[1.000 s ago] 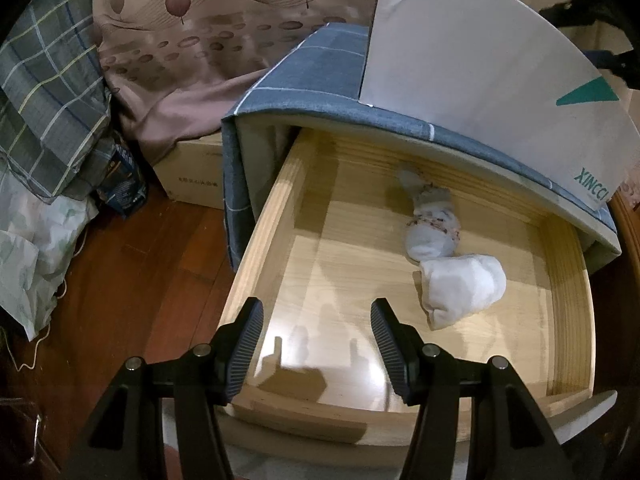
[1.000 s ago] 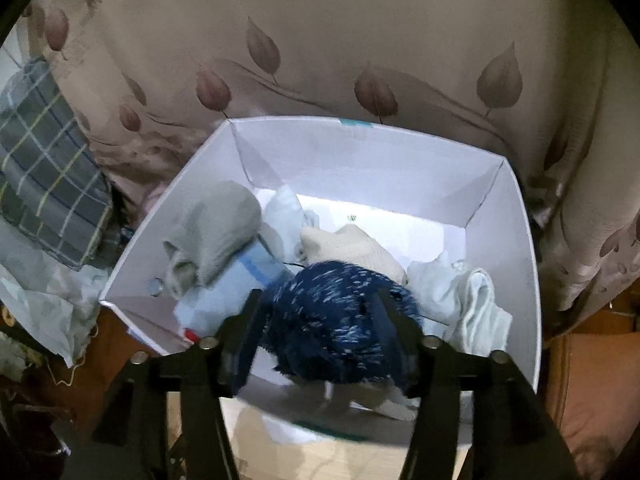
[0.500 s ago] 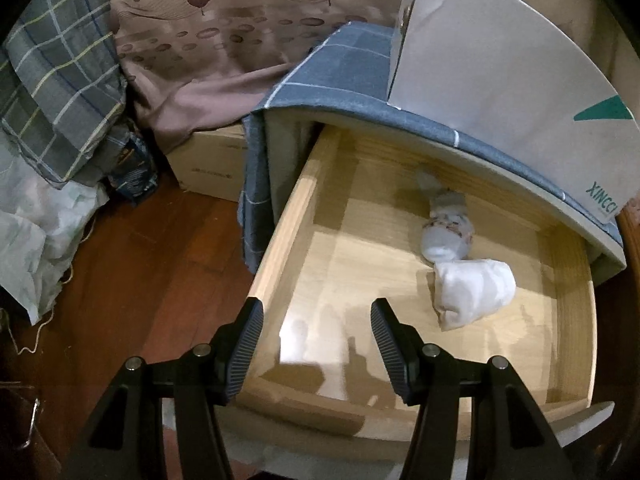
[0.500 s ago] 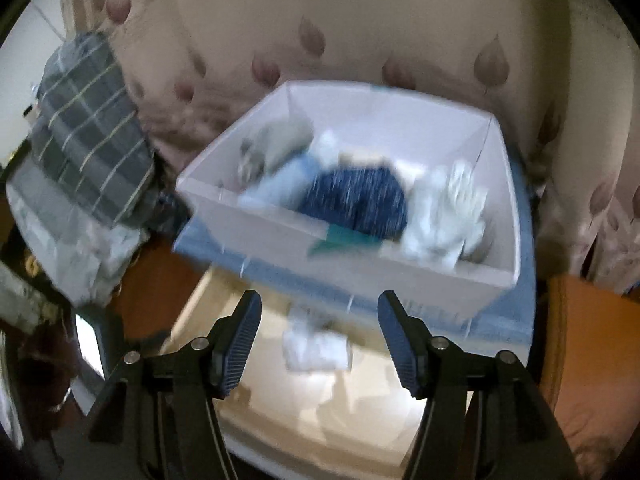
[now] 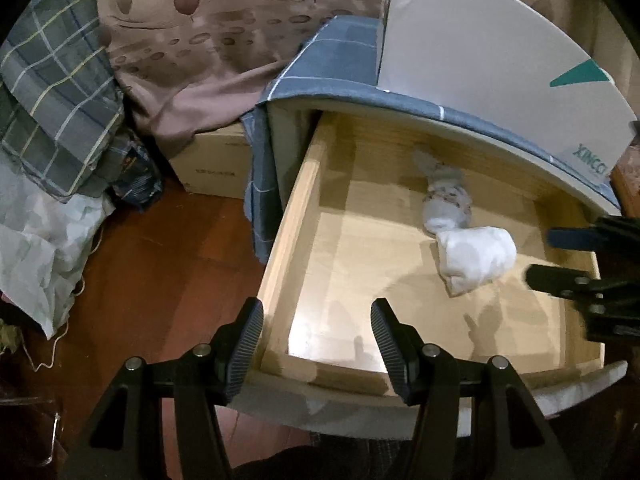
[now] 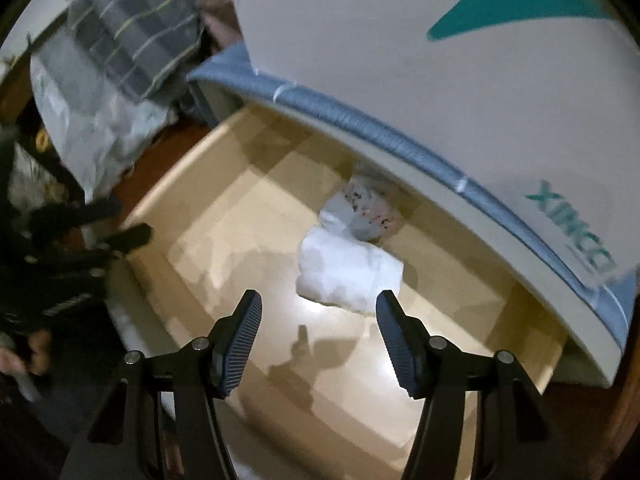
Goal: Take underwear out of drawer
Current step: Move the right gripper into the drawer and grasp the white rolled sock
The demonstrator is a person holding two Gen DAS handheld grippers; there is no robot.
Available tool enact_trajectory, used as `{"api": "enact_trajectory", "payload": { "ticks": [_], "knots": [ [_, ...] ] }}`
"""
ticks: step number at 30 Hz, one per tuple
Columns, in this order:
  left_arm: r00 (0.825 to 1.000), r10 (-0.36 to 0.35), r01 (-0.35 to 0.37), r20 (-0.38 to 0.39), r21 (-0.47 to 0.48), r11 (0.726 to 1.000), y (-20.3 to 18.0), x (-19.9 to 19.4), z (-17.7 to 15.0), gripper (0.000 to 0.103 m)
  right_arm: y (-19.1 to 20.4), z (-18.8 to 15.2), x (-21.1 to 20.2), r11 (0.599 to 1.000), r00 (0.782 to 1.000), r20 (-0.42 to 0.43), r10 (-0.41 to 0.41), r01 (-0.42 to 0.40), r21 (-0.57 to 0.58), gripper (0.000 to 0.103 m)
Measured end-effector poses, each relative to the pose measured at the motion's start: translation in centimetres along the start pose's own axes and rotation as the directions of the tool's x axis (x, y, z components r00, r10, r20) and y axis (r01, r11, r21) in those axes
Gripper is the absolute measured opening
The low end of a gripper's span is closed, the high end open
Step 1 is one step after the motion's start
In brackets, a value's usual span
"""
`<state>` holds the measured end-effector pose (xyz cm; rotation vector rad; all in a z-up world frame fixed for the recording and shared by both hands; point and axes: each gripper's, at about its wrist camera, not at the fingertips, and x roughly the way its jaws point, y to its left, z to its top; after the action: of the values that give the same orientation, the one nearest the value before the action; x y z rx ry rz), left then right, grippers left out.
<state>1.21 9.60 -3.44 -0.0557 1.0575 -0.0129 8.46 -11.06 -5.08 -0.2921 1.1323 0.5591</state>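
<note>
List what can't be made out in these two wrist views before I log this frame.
- White box: its contents; both views show only its outer wall.
- Patterned bundle: its far end, under the cabinet top in the right wrist view; motion blur smears the print.
- Drawer: back part, shadowed under the cabinet.
- White bundle: garment type; rolled up, no detail.
- Right gripper: cut off by the left wrist view's edge.
</note>
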Motion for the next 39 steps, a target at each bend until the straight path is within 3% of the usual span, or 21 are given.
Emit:
{"api": "enact_trajectory", "payload": {
  "ticks": [5,14,20,39],
  "knots": [
    [0.998,-0.029,0.031,-0.056,0.033,0.999,0.0,0.9,0.1,0.057,-0.3,0.3,2.5,0.996,0.999,-0.034,0.0,-0.003,-0.088,0.057],
    [0.996,-0.027,0.03,-0.082,0.031,0.999,-0.1,1.4,0.1,0.057,-0.2,0.7,5.7,0.981,0.998,-0.058,0.039,-0.049,-0.186,0.061],
    [0.997,-0.013,0.016,-0.082,0.026,1.0,-0.3,1.6,0.2,0.057,-0.6,0.8,7.5,0.974,0.997,-0.074,0.004,-0.02,-0.225,0.068],
    [0.994,-0.023,0.023,-0.107,0.002,1.0,0.1,2.0,0.0,0.057,0.0,1.3,10.4,0.939,0.986,-0.083,-0.144,0.109,-0.327,0.07]
  ]
}}
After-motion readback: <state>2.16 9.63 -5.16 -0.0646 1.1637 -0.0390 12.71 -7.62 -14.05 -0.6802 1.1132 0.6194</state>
